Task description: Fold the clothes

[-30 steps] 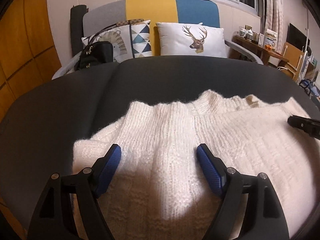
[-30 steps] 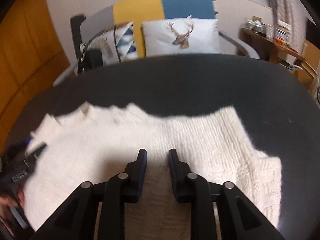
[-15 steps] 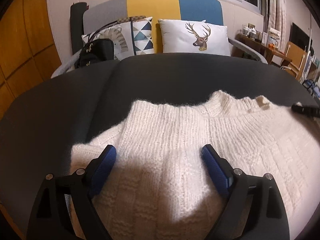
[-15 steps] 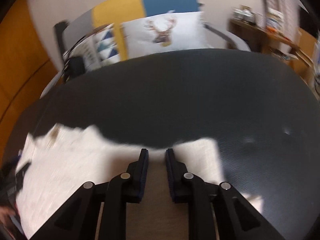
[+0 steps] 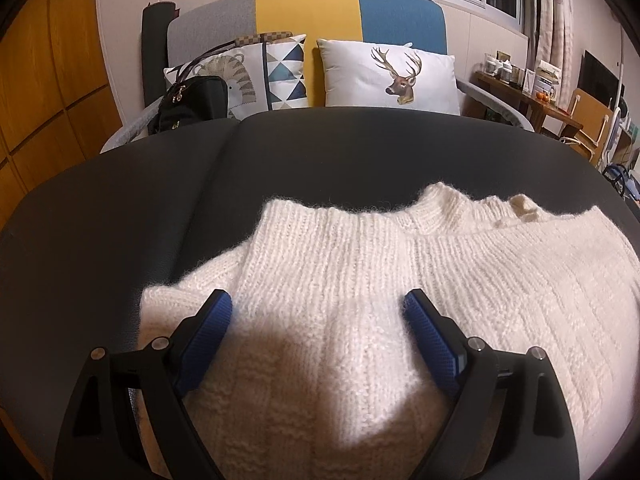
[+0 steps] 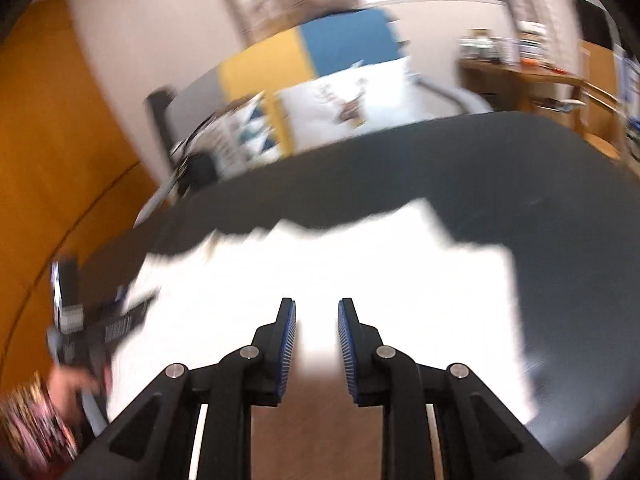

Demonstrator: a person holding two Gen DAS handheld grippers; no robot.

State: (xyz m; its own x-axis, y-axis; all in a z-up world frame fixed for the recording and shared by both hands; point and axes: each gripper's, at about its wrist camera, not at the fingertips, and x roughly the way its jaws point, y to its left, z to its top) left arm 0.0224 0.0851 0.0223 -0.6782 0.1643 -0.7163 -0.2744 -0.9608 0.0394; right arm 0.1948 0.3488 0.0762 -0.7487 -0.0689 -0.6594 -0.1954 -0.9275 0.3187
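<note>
Left wrist view: a cream knit sweater lies spread on a dark grey desk, filling the lower centre and right of the frame, its ribbed collar toward the upper middle. What looks like a folded sleeve or side panel lies across the left part of the garment, probably so the sweater narrows to a neat rectangle. The left gripper hovers low over the knit at the bottom of the frame, its blue-padded fingers spread wide apart and grasping nothing; whether the pads touch the wool cannot be told. Beyond the desk, at the top of the frame, stands a sofa with a deer pillow and a black handbag.

Right wrist view: this frame is heavily blurred. The sweater shows as a bright white patch across the centre, on the same desk. The right gripper sits at the lower centre, its fingers drawn close with a narrow gap between them; nothing appears caught there. At the lower left edge, the left gripper and the person's hand appear, smeared. The next fold likely needs a fresh grasp on an edge.
</note>
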